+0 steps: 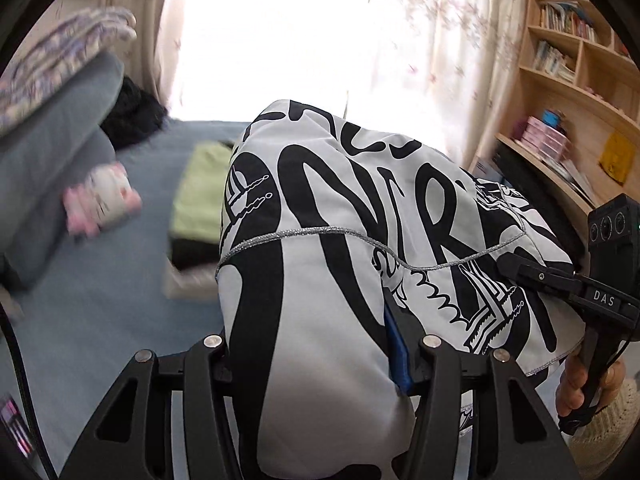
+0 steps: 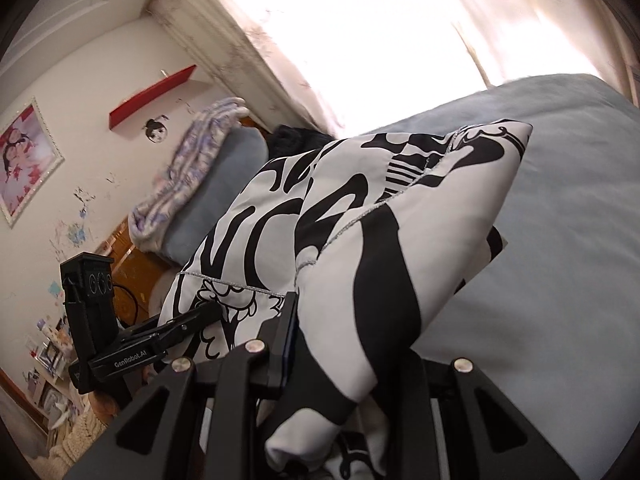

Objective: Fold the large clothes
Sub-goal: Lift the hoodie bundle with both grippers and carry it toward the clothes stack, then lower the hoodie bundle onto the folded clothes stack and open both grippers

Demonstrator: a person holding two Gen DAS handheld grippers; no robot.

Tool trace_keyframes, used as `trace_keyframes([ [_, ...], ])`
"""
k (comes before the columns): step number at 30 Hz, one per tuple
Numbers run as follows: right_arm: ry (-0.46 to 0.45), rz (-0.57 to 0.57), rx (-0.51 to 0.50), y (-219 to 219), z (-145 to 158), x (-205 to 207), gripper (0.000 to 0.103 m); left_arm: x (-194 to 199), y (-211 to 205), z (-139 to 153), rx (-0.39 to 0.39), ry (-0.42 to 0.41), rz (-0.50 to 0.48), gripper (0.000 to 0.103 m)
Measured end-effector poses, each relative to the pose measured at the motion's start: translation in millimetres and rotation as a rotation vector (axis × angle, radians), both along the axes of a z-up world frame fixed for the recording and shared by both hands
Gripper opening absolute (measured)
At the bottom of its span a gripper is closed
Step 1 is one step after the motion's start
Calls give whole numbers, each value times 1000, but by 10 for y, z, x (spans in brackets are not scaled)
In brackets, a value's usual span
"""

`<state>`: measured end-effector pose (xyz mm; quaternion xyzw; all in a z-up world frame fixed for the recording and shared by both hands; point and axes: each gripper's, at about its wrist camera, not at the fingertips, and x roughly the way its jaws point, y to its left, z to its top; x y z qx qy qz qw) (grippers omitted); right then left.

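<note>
Both of your grippers pinch the black-and-white garment (image 1: 320, 280), left gripper (image 1: 316, 360) and right gripper (image 2: 340, 364), lifted over the bed (image 2: 560, 240); folding barely begun, though folded clothes (image 1: 200, 200) lie at ten o'clock.

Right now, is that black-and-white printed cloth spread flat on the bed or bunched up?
Bunched up and lifted. The printed cloth drapes in folds over both sets of jaws, above the blue bed, not lying flat.

The big cloth (image 1: 320, 240) hangs over the bed (image 1: 100, 300) between the left gripper (image 1: 316, 344) at six o'clock and the right gripper (image 1: 520, 268) at three o'clock, with pillows (image 1: 56, 152) at nine o'clock and folded clothes (image 1: 196, 208) behind it.
</note>
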<state>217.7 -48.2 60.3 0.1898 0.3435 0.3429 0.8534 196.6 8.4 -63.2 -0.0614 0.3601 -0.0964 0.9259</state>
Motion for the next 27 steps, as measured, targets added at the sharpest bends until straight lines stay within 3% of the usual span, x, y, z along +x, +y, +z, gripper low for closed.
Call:
trace_keyframes([
  [1, -6, 3, 5, 98, 35, 103, 22, 80, -141, 34, 12, -9, 4, 52],
  [4, -29, 7, 27, 493, 128, 621, 22, 718, 234, 129, 47, -28, 13, 52],
  [8, -38, -12, 52, 966, 75, 1456, 22, 1545, 610, 37, 63, -37, 22, 52],
  [12, -32, -34, 71, 1274, -167, 2155, 22, 2287, 899, -258, 42, -22, 36, 52],
  [16, 19, -64, 88, 1439, -586, 2641, 22, 2887, 1160, -799, -14, 76, 56, 52],
  [18, 96, -86, 79, 1512, -955, 2865, 23, 3044, 1242, -1107, -15, 123, 71, 56],
  [20, 135, -109, 66, 1486, -1251, 2945, 30, 3065, 1271, -1306, -23, 113, 80, 67],
  [22, 157, -125, 59, 1438, -1495, 2981, 43, 3069, 1304, -1442, -43, 111, 80, 70],
  [27, 183, -108, 81, 1387, -1621, 2917, 47, 2893, 1311, -1489, -36, 106, 72, 75],
])
